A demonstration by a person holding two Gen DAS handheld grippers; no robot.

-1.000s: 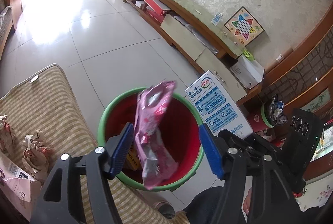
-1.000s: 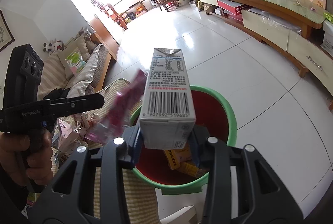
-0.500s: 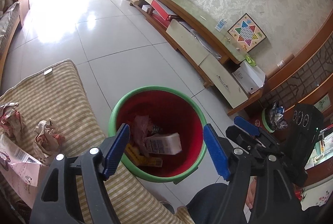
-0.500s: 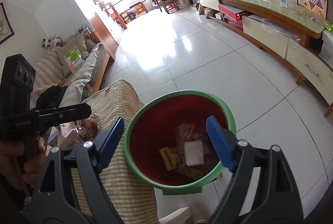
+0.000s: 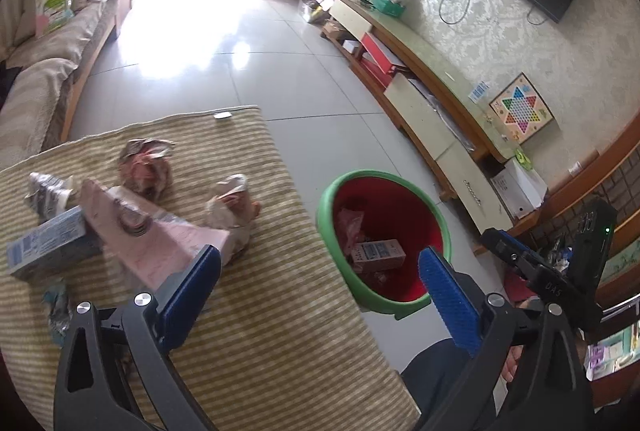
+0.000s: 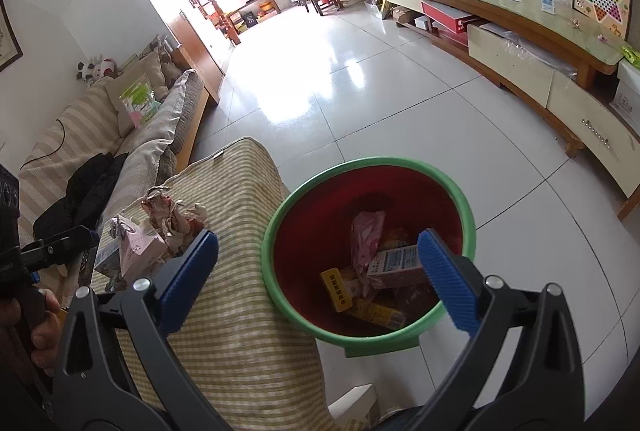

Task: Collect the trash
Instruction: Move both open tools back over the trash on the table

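Left gripper [image 5: 320, 273]: black frame with blue ribbed pads, jaws opening and already spread wide, nothing between them; it hangs over the edge of the cushion, just left of the bin.
Right gripper [image 6: 318, 257]: same black and blue build, jaws opening and spread wide, nothing held; it hangs over the near rim of the bin.
Landmark bin: round plastic waste bin, green outside and red inside [image 6: 466, 215], standing on the pale floor tiles against the cushion's edge.
Inside the bin: white and blue printed milk carton [image 6: 398, 263] lying on its side, crumpled pink plastic wrapper [image 6: 366, 237] beside it, small yellow box [image 6: 336, 289] towards the near wall.
Left of the bin: beige and brown striped cushion [image 5: 280, 331], bearing the trash not yet collected.
Nearest the bin on the cushion: crumpled pinkish paper ball [image 5: 232, 209].
Further left of the bin: flattened pale pink carton [image 5: 152, 235], a second crumpled paper ball [image 5: 146, 169] behind it, and a blue and white flat box [image 5: 48, 245] at the far left.
Right of the bin: long low wooden television cabinet [image 5: 436, 123] along the wall.
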